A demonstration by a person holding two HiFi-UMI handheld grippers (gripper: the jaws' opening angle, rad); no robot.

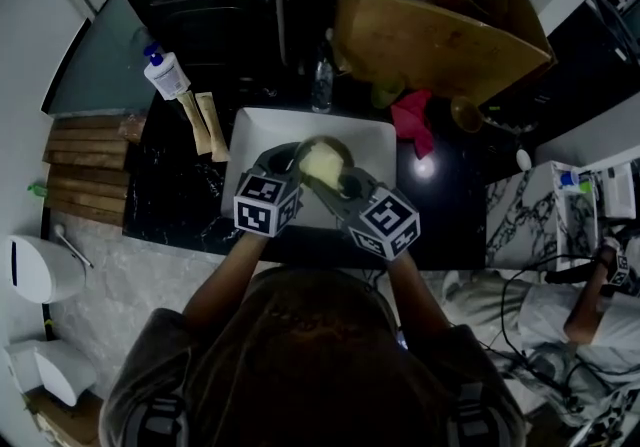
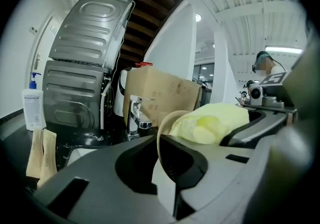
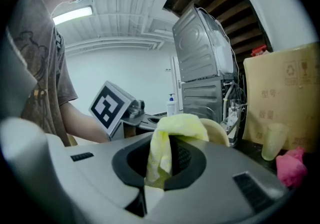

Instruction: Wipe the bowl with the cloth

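Observation:
Over the white sink a tan bowl is held up on its side. My left gripper is shut on the bowl's rim, which runs between its jaws. My right gripper is shut on a yellow cloth whose bunched top presses into the bowl's hollow. In the left gripper view the yellow cloth fills the bowl's open side. In the right gripper view the bowl's edge shows just behind the cloth.
A chrome tap stands behind the sink. A soap bottle and two flat wooden pieces lie to the left. A pink cloth, a cardboard box and a pale green cup sit at the back right.

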